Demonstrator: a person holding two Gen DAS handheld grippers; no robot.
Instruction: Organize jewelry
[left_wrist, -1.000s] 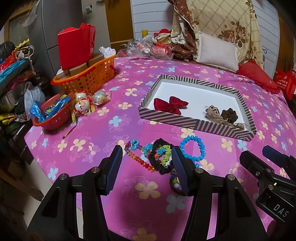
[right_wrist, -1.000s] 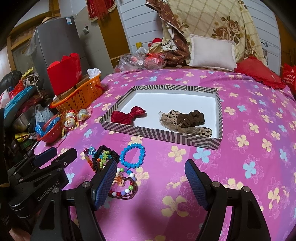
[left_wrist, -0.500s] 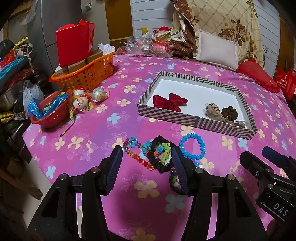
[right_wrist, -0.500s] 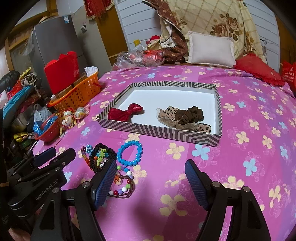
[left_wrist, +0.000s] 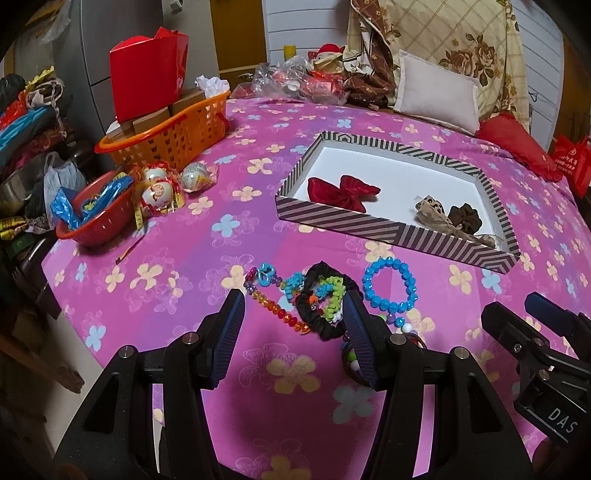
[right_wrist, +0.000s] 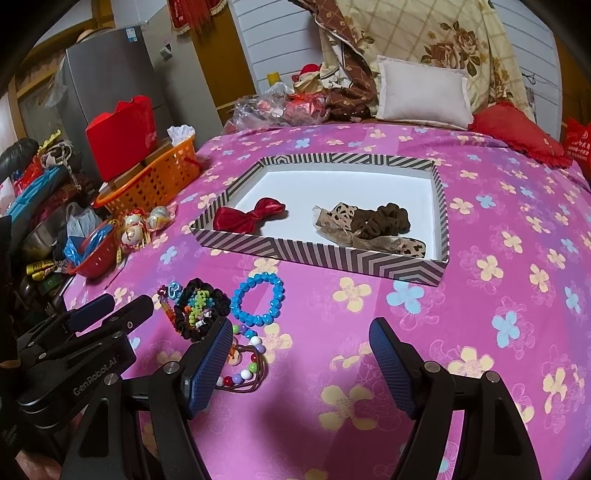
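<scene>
My left gripper's (left_wrist: 295, 332) right finger (left_wrist: 360, 339) hides most of the mixed-bead bracelet (left_wrist: 400, 326) at lower centre. In my right view, my finger (right_wrist: 207, 369) covers that bracelet's left part. The black scrunchie (left_wrist: 321, 306) overlaps the rainbow bead strand (left_wrist: 280, 314).

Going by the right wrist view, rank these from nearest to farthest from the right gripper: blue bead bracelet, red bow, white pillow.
Measured from the right gripper:
1. Blue bead bracelet, on the bedspread just ahead, to the left.
2. Red bow, in the striped tray, left part.
3. White pillow, at the bed's far end.
</scene>
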